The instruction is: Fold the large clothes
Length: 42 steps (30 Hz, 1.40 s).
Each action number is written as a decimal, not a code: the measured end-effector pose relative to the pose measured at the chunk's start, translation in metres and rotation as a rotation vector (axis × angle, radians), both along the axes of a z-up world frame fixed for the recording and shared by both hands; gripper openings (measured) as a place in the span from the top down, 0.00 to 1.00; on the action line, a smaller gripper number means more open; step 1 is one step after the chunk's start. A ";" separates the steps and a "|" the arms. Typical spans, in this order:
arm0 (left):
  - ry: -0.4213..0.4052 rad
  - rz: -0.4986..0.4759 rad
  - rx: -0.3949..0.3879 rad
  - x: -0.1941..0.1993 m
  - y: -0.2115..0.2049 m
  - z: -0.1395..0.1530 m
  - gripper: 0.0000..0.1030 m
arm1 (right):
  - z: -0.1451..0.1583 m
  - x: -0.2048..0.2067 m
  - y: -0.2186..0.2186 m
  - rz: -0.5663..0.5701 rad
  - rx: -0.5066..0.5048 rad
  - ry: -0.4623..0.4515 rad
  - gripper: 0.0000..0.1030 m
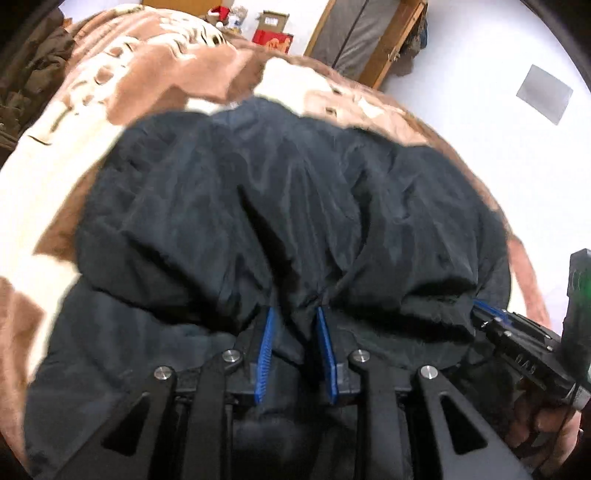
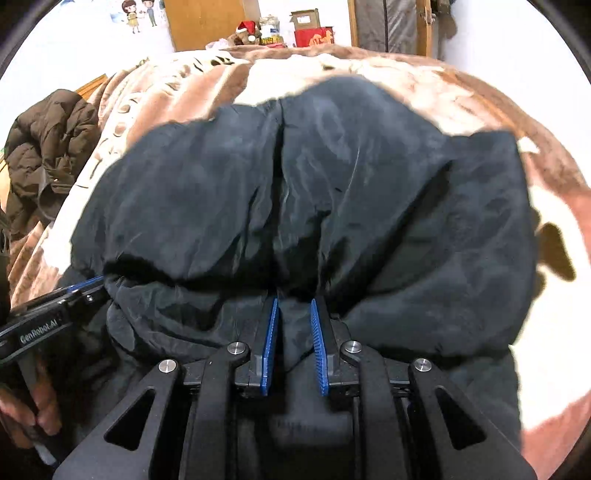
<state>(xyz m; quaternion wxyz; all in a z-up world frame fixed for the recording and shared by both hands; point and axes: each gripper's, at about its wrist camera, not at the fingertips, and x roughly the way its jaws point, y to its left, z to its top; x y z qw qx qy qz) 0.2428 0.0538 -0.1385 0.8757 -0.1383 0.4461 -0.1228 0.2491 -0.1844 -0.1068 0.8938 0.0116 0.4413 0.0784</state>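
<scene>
A large black padded jacket (image 1: 295,206) lies on a bed with a brown and cream blanket (image 1: 55,177). My left gripper (image 1: 294,308) is shut on a bunched fold of the jacket's near edge, with cloth pinched between its blue pads. My right gripper (image 2: 293,301) is shut on the same near edge of the jacket (image 2: 303,192) further right. The folded-over layer drapes ahead of both grippers. The right gripper also shows at the right edge of the left wrist view (image 1: 480,306), and the left gripper at the left edge of the right wrist view (image 2: 96,280).
A dark brown coat (image 2: 48,155) lies crumpled at the bed's left side. Beyond the bed stand a red box (image 2: 314,37), small clutter, a wooden door (image 2: 203,22) and a wood-framed panel (image 1: 369,37). The blanket (image 2: 554,206) extends to the right.
</scene>
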 end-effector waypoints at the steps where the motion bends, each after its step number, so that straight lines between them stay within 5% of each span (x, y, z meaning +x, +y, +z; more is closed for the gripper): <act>1: -0.025 0.006 0.012 -0.003 0.003 0.009 0.74 | 0.016 -0.001 -0.006 -0.010 0.028 -0.045 0.82; 6: -0.123 0.056 0.091 0.023 0.017 0.032 0.74 | 0.046 0.033 -0.029 -0.077 0.025 -0.154 0.81; 12: -0.054 0.056 0.081 0.049 0.027 -0.020 0.74 | -0.012 0.066 -0.064 -0.105 0.013 -0.039 0.81; 16: -0.058 0.062 0.104 0.048 0.021 -0.024 0.74 | -0.018 0.066 -0.060 -0.126 -0.007 -0.041 0.81; 20: -0.009 0.094 0.122 0.040 0.025 -0.002 0.74 | 0.013 0.050 -0.055 -0.150 -0.020 -0.044 0.80; 25: -0.073 0.085 0.072 0.005 0.012 0.037 0.74 | 0.044 0.000 -0.032 -0.085 0.082 -0.120 0.79; 28: -0.055 0.019 0.072 -0.009 -0.016 0.033 0.74 | 0.025 -0.010 -0.001 0.006 0.069 -0.082 0.79; 33: 0.049 -0.001 0.123 -0.010 -0.041 -0.015 0.74 | -0.029 0.001 0.006 -0.009 0.031 0.030 0.79; 42: 0.016 -0.029 0.186 -0.008 -0.052 -0.033 0.74 | -0.054 0.007 -0.001 -0.035 0.069 0.044 0.79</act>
